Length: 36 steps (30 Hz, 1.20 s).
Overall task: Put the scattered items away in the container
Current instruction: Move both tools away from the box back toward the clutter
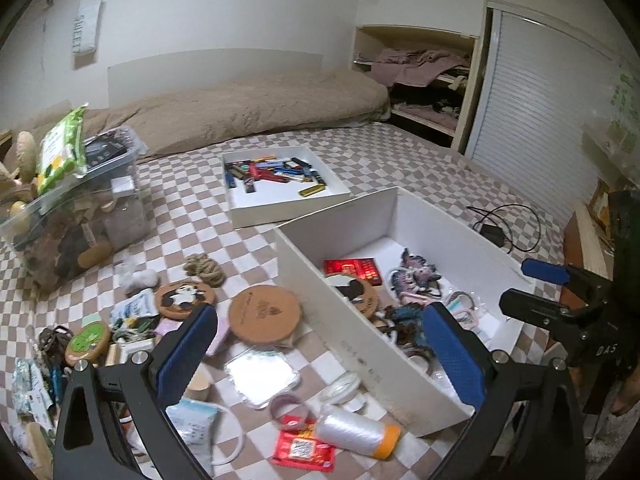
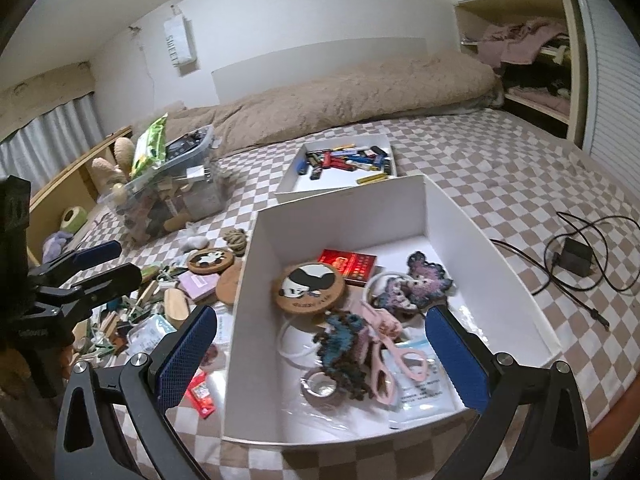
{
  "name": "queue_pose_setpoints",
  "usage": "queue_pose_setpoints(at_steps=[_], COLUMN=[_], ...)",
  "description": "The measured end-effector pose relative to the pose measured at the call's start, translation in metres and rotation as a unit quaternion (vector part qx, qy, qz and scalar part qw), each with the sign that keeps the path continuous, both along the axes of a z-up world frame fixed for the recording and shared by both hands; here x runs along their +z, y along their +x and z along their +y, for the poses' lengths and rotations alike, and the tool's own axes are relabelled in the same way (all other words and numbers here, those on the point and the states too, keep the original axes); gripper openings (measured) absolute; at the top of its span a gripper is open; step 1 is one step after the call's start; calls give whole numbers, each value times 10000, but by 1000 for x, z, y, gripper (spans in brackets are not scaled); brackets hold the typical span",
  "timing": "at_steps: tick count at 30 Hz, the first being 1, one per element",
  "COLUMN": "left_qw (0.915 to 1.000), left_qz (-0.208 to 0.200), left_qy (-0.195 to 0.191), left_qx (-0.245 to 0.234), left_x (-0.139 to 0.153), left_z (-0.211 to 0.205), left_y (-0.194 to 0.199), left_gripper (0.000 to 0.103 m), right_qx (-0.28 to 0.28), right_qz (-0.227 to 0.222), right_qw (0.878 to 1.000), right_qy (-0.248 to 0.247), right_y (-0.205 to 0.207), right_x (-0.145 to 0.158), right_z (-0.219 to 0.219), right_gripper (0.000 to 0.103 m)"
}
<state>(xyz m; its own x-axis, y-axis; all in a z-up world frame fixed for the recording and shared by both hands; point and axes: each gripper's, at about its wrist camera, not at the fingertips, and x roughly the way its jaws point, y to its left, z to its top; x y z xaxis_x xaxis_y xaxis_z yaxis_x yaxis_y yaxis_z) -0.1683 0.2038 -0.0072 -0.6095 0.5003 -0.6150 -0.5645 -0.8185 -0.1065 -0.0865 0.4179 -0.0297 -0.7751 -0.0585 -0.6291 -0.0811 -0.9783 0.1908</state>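
A white box stands on the checkered bed and holds a panda coaster, a red packet, pink scissors, crocheted pieces and a tape roll. Scattered items lie left of it: a cork coaster, a panda coaster, a thread spool, a red sachet, a foil tray. My left gripper is open and empty above the box's left wall. My right gripper is open and empty over the box; it also shows in the left wrist view.
A shallow white tray of lighters lies behind the box. A clear bin full of things stands at the left. A black charger with cable lies to the right. A beige duvet lies along the wall.
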Motion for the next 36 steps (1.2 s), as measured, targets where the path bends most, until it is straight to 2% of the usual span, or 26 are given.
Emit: queue_pose_setpoints(at_steps=[21,36], left_qw=[9964,9908], left_qz=[142,157], left_qy=[-145,-154], left_qx=[822,1333], left_x=[8,8], left_z=[-100,-160], left_y=[1,3], left_gripper=[103,103], right_qx=[881,1272], right_qz=[85,60], right_qw=[9961,9918], right_qy=[67,111], right_y=[-36,-50], right_x=[9,6], right_z=[-97,-148], right_gripper=[103,103])
